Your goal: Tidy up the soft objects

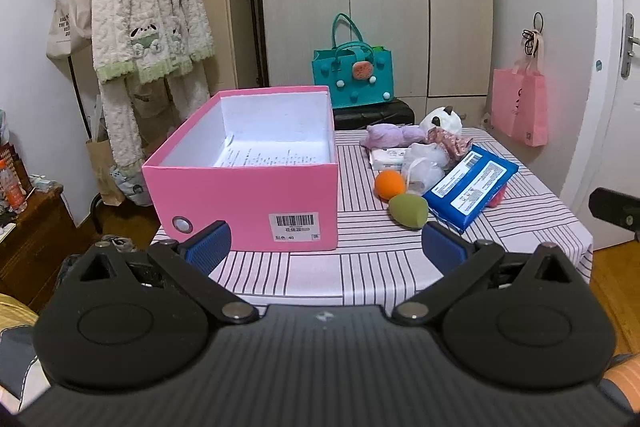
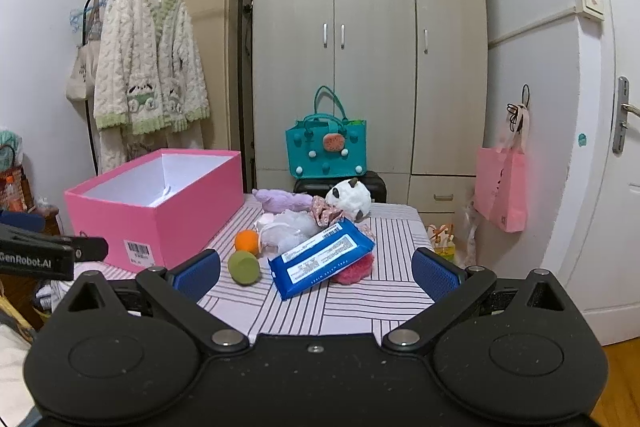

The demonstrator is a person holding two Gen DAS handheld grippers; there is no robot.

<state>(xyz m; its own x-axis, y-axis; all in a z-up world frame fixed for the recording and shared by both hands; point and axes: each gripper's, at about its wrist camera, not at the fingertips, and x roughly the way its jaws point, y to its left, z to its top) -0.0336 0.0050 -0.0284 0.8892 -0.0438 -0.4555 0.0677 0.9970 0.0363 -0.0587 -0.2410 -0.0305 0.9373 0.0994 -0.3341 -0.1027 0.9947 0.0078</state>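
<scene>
Nothing sorted yet: the pink box (image 1: 256, 195) holds only paper, soft things heaped at its three o'clock; both the left gripper (image 1: 326, 247) and the right gripper (image 2: 318, 273) gape wide, empty.

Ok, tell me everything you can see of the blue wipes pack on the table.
The blue wipes pack is a flat, soft plastic pouch, deep blue, with a white printed label and barcode facing up. It lies tilted, its right end propped on a pink fluffy item beneath it, its near corner down on the striped tablecloth. Its far edge lies against the white mesh puff. The green egg-shaped sponge sits just left of it; contact unclear. It looks sealed. Neither set of tongs touches it.
</scene>
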